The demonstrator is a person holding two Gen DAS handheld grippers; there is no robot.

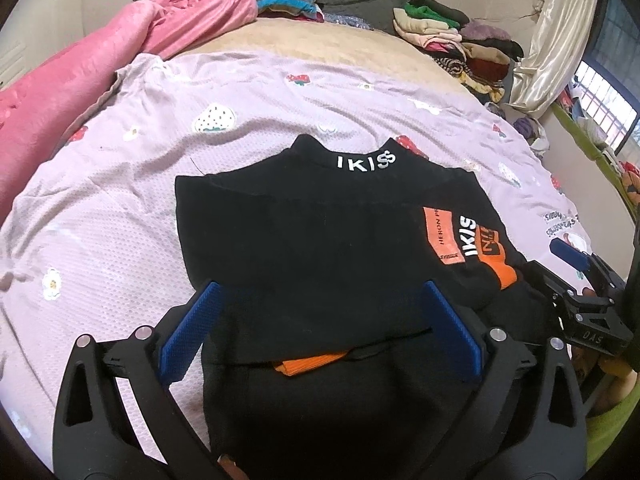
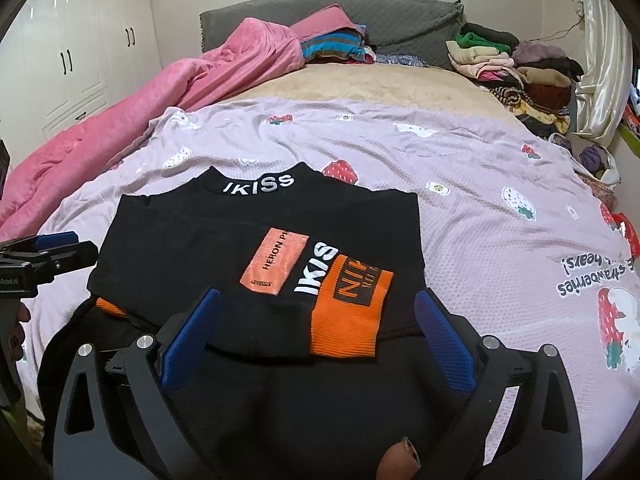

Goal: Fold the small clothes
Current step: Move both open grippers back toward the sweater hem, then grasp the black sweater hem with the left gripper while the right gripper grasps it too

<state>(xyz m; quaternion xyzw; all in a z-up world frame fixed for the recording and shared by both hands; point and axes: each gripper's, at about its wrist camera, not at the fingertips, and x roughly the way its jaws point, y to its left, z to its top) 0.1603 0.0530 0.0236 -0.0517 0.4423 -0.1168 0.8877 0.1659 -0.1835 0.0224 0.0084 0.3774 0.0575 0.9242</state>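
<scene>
A small black top point(image 1: 320, 240) with white "IKISS" lettering and orange patches lies on the lilac strawberry-print sheet point(image 1: 120, 220), sleeves folded in over its body. It also shows in the right wrist view point(image 2: 224, 248), where an orange cuff point(image 2: 348, 320) lies on top. My left gripper point(image 1: 320, 320) is open over the top's near hem, blue pads either side. My right gripper point(image 2: 316, 328) is open over the near right part, by the orange cuff. The right gripper also shows at the left view's right edge point(image 1: 576, 276), and the left gripper at the right view's left edge point(image 2: 48, 252).
A pink blanket point(image 1: 100, 60) is heaped along the bed's left side. Stacks of folded clothes point(image 1: 452, 40) sit at the far right by the grey headboard point(image 2: 360, 20). A white wardrobe point(image 2: 80, 48) stands left. A curtain and window are at the right.
</scene>
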